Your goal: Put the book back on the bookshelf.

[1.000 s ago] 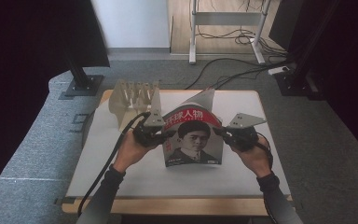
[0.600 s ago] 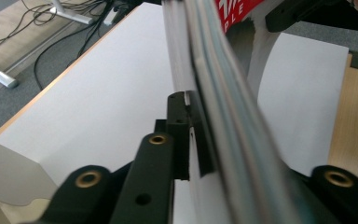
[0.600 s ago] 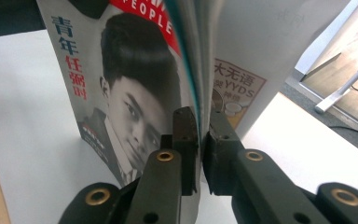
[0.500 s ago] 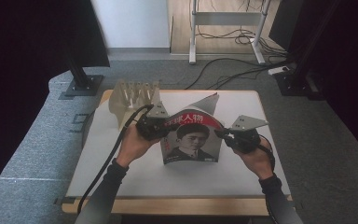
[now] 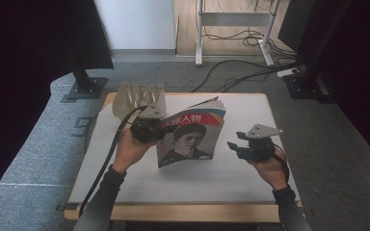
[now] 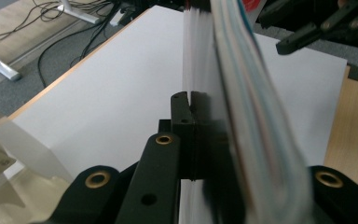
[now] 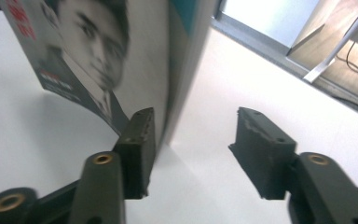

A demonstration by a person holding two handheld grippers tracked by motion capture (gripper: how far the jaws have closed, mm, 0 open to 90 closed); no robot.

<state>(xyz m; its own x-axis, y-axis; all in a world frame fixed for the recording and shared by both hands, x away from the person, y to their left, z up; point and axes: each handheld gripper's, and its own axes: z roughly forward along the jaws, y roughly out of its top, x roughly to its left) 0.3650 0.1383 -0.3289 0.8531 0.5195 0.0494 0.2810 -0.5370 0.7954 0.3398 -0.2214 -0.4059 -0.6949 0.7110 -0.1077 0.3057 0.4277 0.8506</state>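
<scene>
The left gripper (image 5: 150,129) pinches the magazine (image 5: 189,137) upright at its edge, jaws closed; the right gripper (image 5: 244,146), jaws wide and empty, sits just beside its far edge, probably clear; keep the left clamp firm.

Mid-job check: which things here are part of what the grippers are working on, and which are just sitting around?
In the job:
- magazine, stood upright on the table
- left gripper, shut on the magazine's pages
- right gripper, open beside the magazine

Lying about:
- clear slotted rack at the table's far left corner
- cables on the floor beyond
</scene>
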